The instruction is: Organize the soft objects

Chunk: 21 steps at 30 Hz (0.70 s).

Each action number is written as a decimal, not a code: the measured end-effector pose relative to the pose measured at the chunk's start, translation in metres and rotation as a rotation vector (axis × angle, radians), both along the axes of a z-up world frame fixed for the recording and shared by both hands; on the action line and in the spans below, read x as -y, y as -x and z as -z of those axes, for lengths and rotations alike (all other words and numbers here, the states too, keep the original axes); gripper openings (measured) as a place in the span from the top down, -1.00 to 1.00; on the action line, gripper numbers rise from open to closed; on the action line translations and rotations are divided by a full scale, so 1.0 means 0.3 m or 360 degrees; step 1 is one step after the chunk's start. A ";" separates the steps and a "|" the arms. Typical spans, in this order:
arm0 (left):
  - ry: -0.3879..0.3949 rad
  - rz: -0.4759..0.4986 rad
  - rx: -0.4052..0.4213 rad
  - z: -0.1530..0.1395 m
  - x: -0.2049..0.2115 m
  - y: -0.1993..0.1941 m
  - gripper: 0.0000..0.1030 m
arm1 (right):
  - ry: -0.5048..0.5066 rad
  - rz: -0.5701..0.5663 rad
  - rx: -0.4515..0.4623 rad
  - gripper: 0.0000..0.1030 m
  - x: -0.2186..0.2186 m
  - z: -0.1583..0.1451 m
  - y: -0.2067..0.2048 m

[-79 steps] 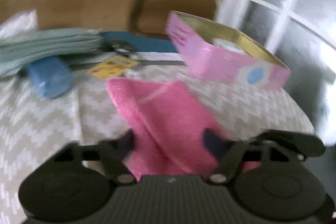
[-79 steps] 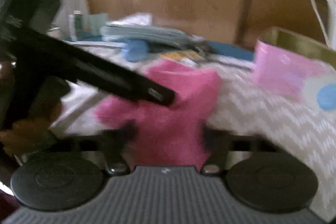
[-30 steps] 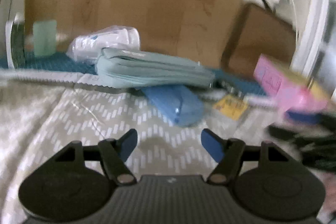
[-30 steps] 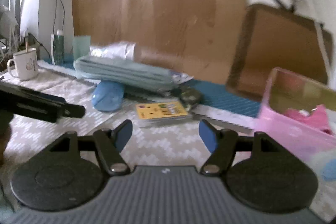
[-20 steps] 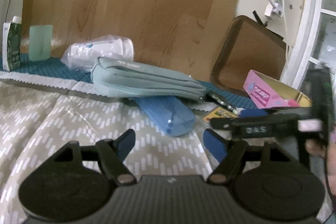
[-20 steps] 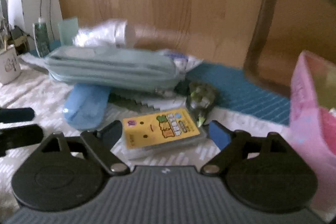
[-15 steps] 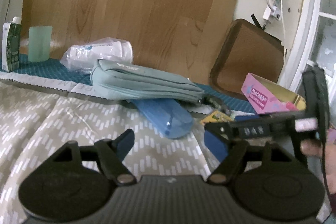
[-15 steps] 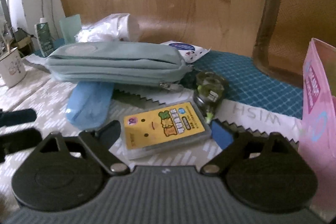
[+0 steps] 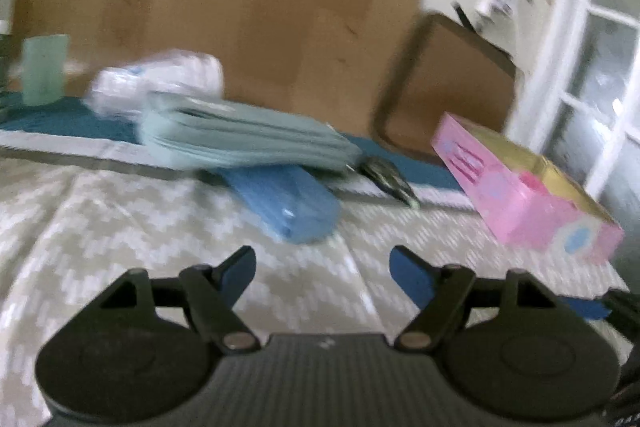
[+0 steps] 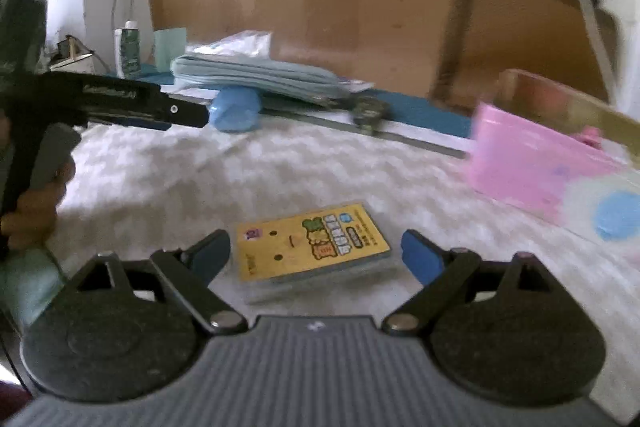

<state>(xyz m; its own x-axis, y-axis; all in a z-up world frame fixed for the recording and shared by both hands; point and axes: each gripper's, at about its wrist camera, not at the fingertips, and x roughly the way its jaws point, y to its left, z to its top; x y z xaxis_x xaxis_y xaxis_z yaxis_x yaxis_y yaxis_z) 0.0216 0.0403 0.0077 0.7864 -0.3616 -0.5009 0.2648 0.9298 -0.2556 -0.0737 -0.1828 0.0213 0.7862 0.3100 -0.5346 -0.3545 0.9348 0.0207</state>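
Note:
My left gripper [image 9: 322, 269] is open and empty above the chevron cloth. Ahead of it lie a blue soft pouch [image 9: 286, 205] and a light teal fabric case [image 9: 240, 141]. A pink box [image 9: 524, 195] stands open at the right. My right gripper [image 10: 316, 255] is open, with a yellow card pack [image 10: 314, 241] lying on the cloth between its fingers. In the right wrist view the pink box [image 10: 536, 159] holds something pink, the blue pouch [image 10: 236, 111] and teal case [image 10: 256, 75] lie far back, and the left gripper [image 10: 188, 115] reaches in from the left.
A chevron cloth [image 9: 100, 227] covers the table. A wooden board [image 9: 240, 7] and a brown tray [image 9: 448, 87] lean at the back. A clear plastic bag [image 9: 160, 79], a green cup [image 9: 42, 69], a bottle [image 10: 128, 53] and a small green clip-like object [image 10: 368, 115] sit along the back.
The yellow card pack now lies nearer on the cloth between my right fingers; my right gripper has pulled back from the back row. The left view has swung slightly right. Both frames are blurred by motion.

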 end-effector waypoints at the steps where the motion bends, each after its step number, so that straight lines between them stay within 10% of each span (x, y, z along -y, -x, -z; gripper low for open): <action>1: -0.0018 0.0049 -0.0008 -0.004 0.025 0.004 -0.47 | 0.0023 0.0032 0.0002 -0.86 0.021 0.004 0.020; 13: 0.0002 0.0715 -0.0233 -0.034 0.404 0.060 -0.08 | -0.0039 0.0151 -0.0067 -0.87 0.101 0.029 0.107; 21: -0.0069 0.0839 -0.0310 0.013 0.544 0.112 0.13 | -0.0041 0.0217 0.0018 -0.22 0.117 0.041 0.117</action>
